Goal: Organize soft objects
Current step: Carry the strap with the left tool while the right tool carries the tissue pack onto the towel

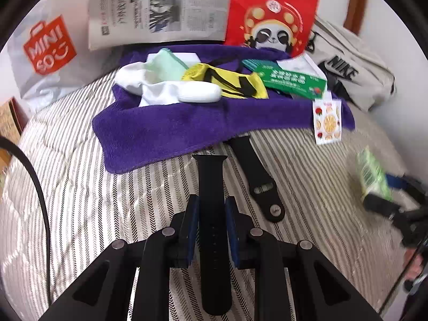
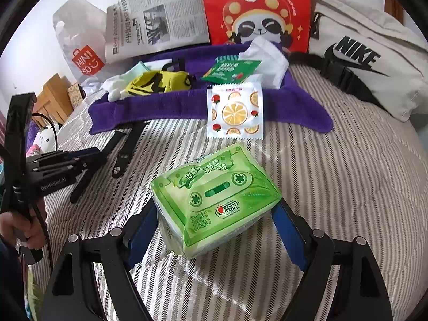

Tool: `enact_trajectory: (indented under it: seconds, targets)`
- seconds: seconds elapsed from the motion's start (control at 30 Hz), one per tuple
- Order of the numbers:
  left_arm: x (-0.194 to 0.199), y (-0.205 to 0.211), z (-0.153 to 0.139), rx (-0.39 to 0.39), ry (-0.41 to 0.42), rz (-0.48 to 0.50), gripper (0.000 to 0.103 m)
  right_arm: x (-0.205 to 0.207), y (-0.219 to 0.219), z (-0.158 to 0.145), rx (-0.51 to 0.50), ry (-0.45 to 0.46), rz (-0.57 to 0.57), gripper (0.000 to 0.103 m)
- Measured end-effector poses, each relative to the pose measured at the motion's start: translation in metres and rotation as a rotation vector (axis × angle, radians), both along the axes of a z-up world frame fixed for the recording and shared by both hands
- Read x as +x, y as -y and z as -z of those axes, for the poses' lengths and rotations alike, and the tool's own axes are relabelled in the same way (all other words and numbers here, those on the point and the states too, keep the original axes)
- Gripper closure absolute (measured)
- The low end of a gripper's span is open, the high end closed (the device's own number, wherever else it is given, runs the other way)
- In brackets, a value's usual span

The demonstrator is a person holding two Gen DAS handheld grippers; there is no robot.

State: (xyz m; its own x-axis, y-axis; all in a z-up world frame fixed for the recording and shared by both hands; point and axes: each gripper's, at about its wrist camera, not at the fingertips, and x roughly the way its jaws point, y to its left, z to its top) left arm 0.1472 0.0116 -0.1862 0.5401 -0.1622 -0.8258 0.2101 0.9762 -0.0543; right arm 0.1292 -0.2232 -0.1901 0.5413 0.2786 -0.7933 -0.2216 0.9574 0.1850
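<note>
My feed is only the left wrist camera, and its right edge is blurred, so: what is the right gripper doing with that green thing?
Observer: It's a green tissue pack with a cassette print. The right gripper has a blue pad against each side.
Operator: Is it lifted off the bed?
Observer: I cannot tell. The striped bedding shows directly around and under it.
Operator: Anything beside the bed that I'm missing?
Observer: A white plush toy sits at the far left, past the bed's edge.
</note>
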Motion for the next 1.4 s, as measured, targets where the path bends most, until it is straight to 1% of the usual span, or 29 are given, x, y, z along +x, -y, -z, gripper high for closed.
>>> enact_trajectory:
  seconds: [0.07, 0.13, 0.2, 0.43, 0.5, 0.57, 0.63, 0.73, 0.9, 1.0, 1.27, 1.4]
  targets:
    - [-0.001, 0.006, 0.0, 0.04, 0.01, 0.002, 0.083, -0.002, 0.003, -0.004, -0.002, 0.01, -0.001, 0.02]
    - [-0.001, 0.007, 0.001, 0.04, 0.013, -0.008, 0.083, -0.002, 0.004, -0.005, -0.005, 0.01, -0.002, 0.02]
    - [-0.001, 0.005, 0.001, 0.03, 0.014, -0.011, 0.083, -0.002, 0.004, -0.007, -0.003, 0.013, -0.005, 0.02]
    - [0.001, 0.002, -0.001, 0.012, -0.021, -0.007, 0.084, 0.001, 0.0, -0.006, -0.011, 0.004, -0.012, 0.02]
    - [0.0, -0.002, -0.003, -0.014, -0.039, -0.013, 0.084, 0.0, -0.001, -0.01, -0.019, 0.012, -0.017, 0.02]
    - [-0.002, -0.007, -0.004, -0.031, -0.039, -0.027, 0.084, -0.002, 0.0, -0.018, -0.025, 0.032, -0.023, 0.02]
    - [-0.004, -0.01, -0.004, -0.042, -0.051, -0.031, 0.084, -0.002, 0.001, -0.026, -0.033, 0.051, -0.026, 0.02]
    - [-0.01, -0.014, -0.007, -0.05, -0.047, -0.034, 0.084, -0.002, 0.001, -0.036, -0.039, 0.069, -0.028, 0.02]
    - [-0.016, -0.018, -0.019, -0.073, -0.036, -0.034, 0.084, 0.003, -0.003, -0.046, -0.058, 0.084, -0.042, 0.02]
    - [-0.017, -0.018, -0.027, -0.07, -0.022, -0.024, 0.084, 0.008, -0.006, -0.05, -0.063, 0.087, -0.049, 0.02]
    - [-0.01, -0.02, -0.045, -0.115, -0.002, -0.025, 0.084, 0.017, -0.013, -0.058, -0.055, 0.096, -0.068, 0.02]
    - [-0.004, -0.018, -0.056, -0.114, 0.01, -0.014, 0.084, 0.022, -0.016, -0.062, -0.057, 0.104, -0.074, 0.02]
